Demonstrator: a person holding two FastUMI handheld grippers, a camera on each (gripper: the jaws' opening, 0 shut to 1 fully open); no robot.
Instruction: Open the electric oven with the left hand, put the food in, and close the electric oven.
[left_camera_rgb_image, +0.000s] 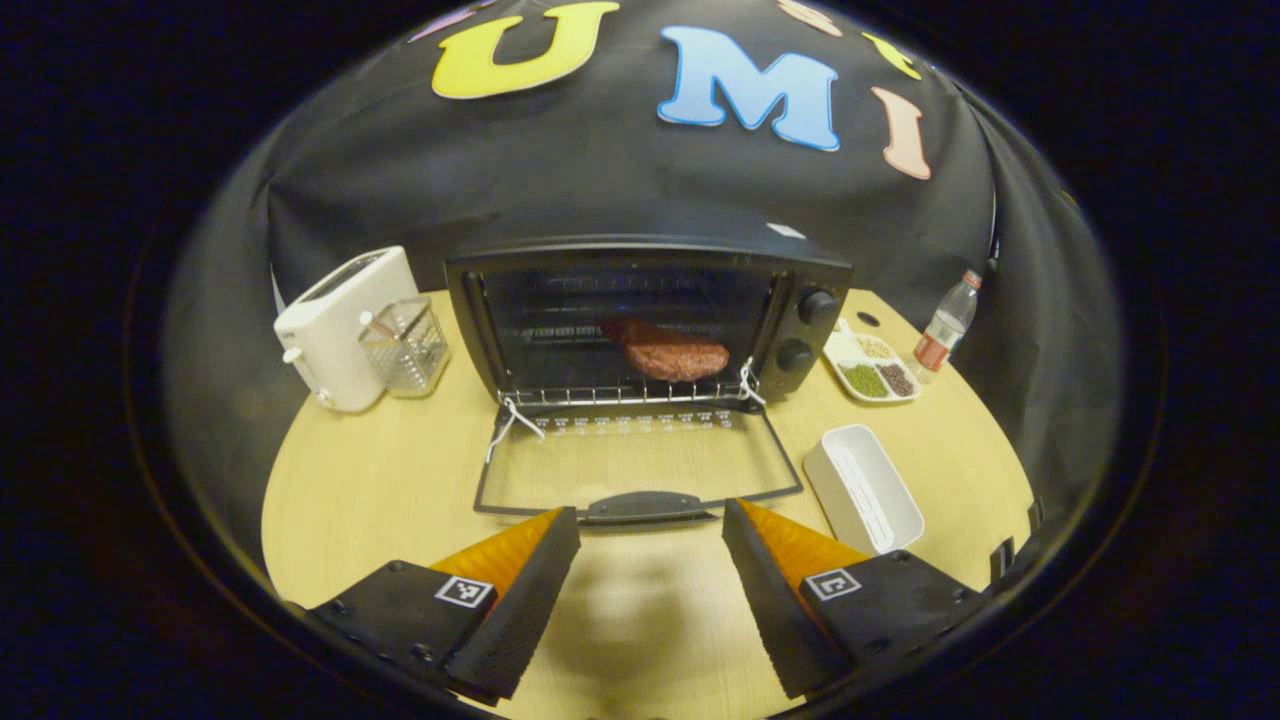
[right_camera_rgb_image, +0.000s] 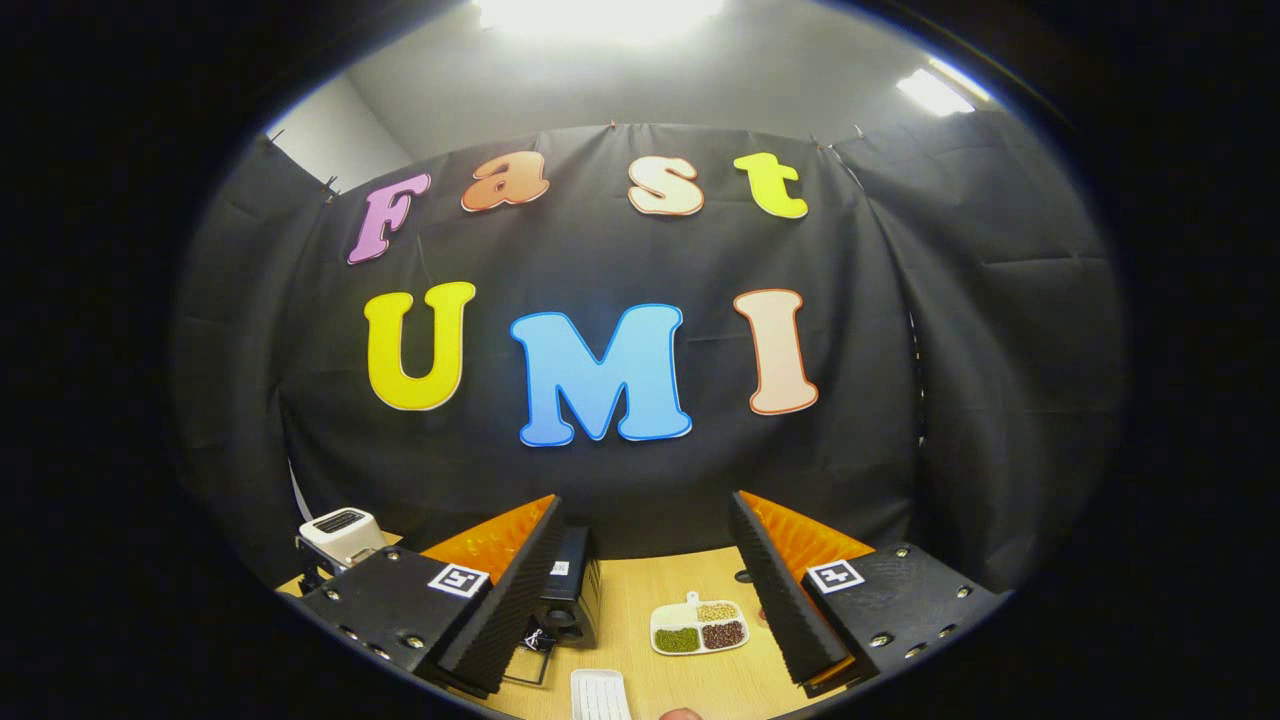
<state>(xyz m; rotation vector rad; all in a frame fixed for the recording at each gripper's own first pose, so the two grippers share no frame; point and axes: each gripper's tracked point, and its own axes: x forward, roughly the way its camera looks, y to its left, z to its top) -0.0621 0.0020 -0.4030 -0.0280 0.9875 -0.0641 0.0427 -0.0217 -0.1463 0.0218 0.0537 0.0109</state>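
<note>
We see the electric oven (left_camera_rgb_image: 650, 310) on the wooden bench (left_camera_rgb_image: 380, 480) with its glass door (left_camera_rgb_image: 640, 470) folded flat; the food (left_camera_rgb_image: 675, 357), a reddish patty, rests on the wire rack (left_camera_rgb_image: 620, 395) inside; our left hand-held gripper (left_camera_rgb_image: 650, 525) hovers spread just before the door handle (left_camera_rgb_image: 645, 505), pinching nothing; our right hand-held gripper (right_camera_rgb_image: 645, 545) is raised, spread and empty above a divided dish of beans (right_camera_rgb_image: 698, 627); a white toaster (left_camera_rgb_image: 345, 325) stands left of the oven.
</note>
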